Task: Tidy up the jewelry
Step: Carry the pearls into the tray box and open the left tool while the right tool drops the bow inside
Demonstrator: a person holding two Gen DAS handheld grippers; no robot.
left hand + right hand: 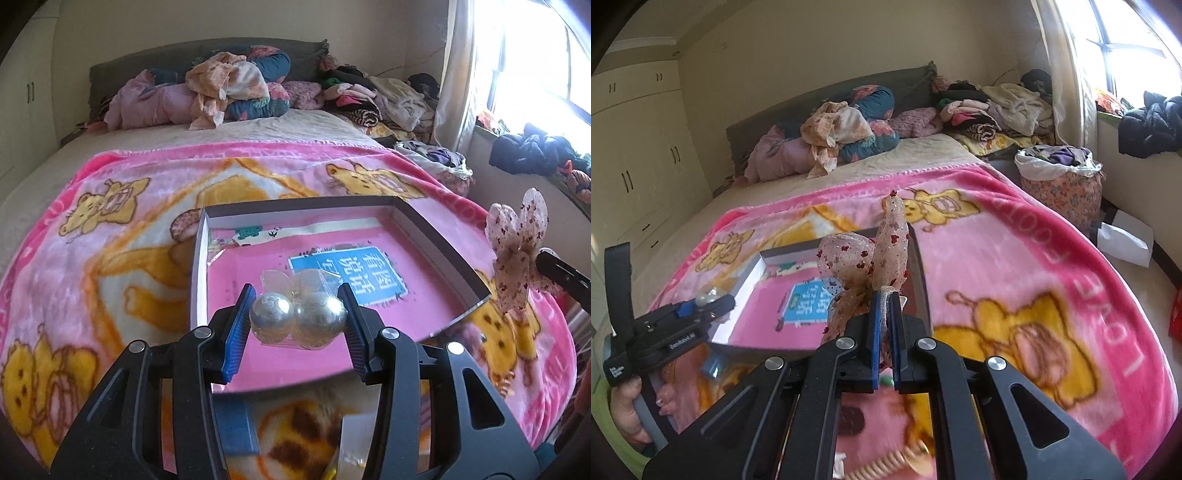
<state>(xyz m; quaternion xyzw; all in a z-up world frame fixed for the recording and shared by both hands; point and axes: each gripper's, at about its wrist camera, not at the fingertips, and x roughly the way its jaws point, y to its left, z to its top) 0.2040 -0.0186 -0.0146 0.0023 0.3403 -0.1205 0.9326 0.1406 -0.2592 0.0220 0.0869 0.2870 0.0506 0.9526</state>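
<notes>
Carrying step: the left gripper [297, 314] clamps the bagged pearl earrings [298, 316] and the right gripper [885, 325] pinches the bow [871, 258] (both above the bed), so next each needs lowering into the box [436, 236].

The bed [258, 129] carries a pink blanket with yellow bear prints [110, 236] spread over its near half. On the blanket lies a shallow open box with a pink lining [436, 229], with small items at the very near edge that are too blurred to name. At the far end, by the dark headboard [155, 62], lie crumpled bedding [207, 92] and, to the right, a heap of clothes [376, 99].
</notes>
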